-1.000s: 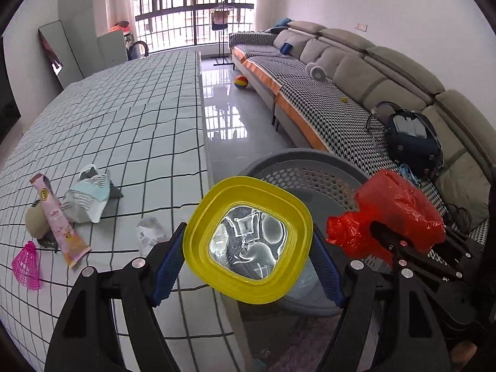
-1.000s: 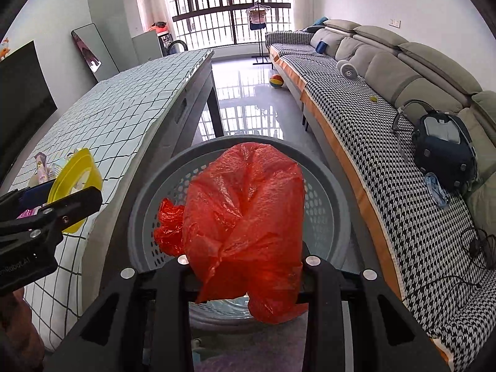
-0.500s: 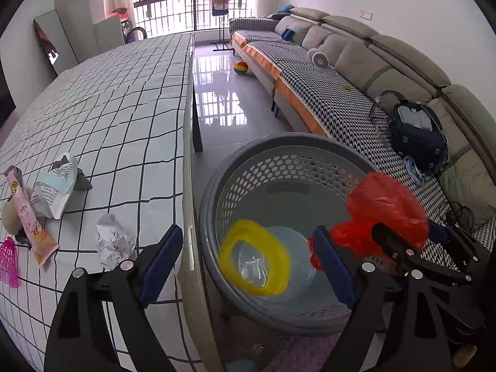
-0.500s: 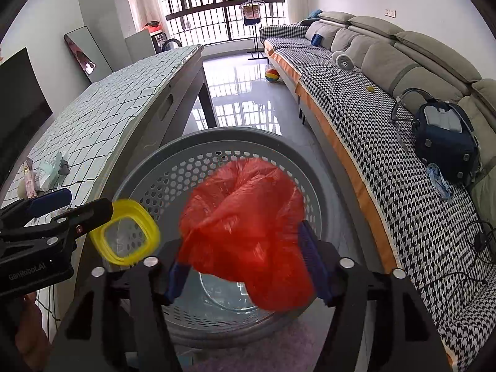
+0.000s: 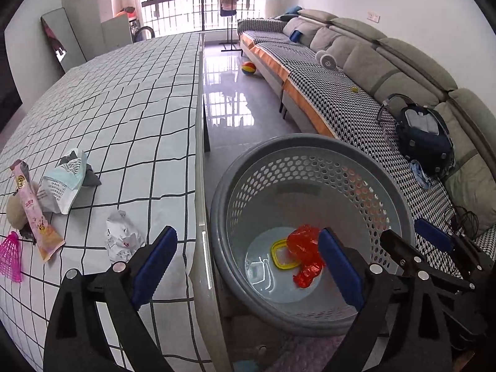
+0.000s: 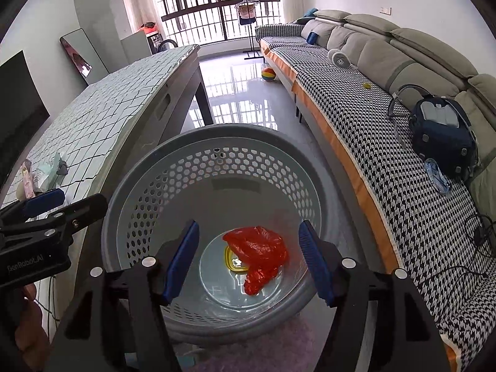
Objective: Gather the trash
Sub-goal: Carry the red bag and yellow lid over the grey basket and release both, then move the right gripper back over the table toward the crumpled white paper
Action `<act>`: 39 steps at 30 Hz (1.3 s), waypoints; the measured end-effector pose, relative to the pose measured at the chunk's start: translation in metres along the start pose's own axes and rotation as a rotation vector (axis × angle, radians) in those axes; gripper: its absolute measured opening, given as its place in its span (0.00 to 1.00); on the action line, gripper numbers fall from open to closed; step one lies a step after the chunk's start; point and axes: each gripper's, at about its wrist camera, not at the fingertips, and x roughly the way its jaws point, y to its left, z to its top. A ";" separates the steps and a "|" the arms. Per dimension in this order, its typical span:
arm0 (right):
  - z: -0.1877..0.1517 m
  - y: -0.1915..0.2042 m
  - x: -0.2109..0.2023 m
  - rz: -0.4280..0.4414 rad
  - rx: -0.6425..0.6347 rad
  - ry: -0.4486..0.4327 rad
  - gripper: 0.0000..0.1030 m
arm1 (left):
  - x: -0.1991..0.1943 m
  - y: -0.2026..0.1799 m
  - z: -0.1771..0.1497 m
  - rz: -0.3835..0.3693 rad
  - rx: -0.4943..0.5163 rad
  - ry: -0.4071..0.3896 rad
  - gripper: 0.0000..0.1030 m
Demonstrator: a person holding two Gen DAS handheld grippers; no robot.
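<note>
A grey perforated basket (image 5: 310, 167) (image 6: 217, 167) stands on the floor beside the table. On its bottom lie a red plastic bag (image 5: 303, 251) (image 6: 259, 251) and, partly under it, a yellow ring-shaped lid (image 5: 279, 254) (image 6: 231, 260). My left gripper (image 5: 248, 263) hovers over the table edge and the basket, its jaws still opening, with nothing between them. My right gripper (image 6: 249, 263) hangs open above the basket, empty. On the checked tablecloth (image 5: 124, 99) lie a crumpled white wrapper (image 5: 121, 238), a pale green packet (image 5: 63, 183), a pink sachet (image 5: 35, 214) and a pink shuttlecock (image 5: 11, 257).
A long sofa (image 5: 356, 71) with a houndstooth cover runs along the right wall, with a dark backpack (image 5: 424, 133) on it. A coloured ball (image 5: 248, 68) lies on the shiny floor. A person's hand (image 6: 28, 325) shows at the lower left of the right wrist view.
The yellow lid left my left gripper and the red bag left my right gripper; both dropped to the bottom of the basket. Both pairs of jaws spread apart.
</note>
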 end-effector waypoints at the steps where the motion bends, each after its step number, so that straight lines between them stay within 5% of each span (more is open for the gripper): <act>1: -0.001 0.000 0.000 0.000 -0.001 0.000 0.62 | -0.001 0.000 0.000 0.001 -0.001 -0.001 0.89; 19: -0.009 0.020 -0.017 0.005 -0.008 -0.021 0.69 | -0.027 0.030 -0.005 0.030 -0.076 -0.040 0.94; 39: -0.005 0.107 -0.035 0.103 -0.120 -0.070 0.69 | -0.087 0.130 -0.028 0.224 -0.205 -0.134 0.94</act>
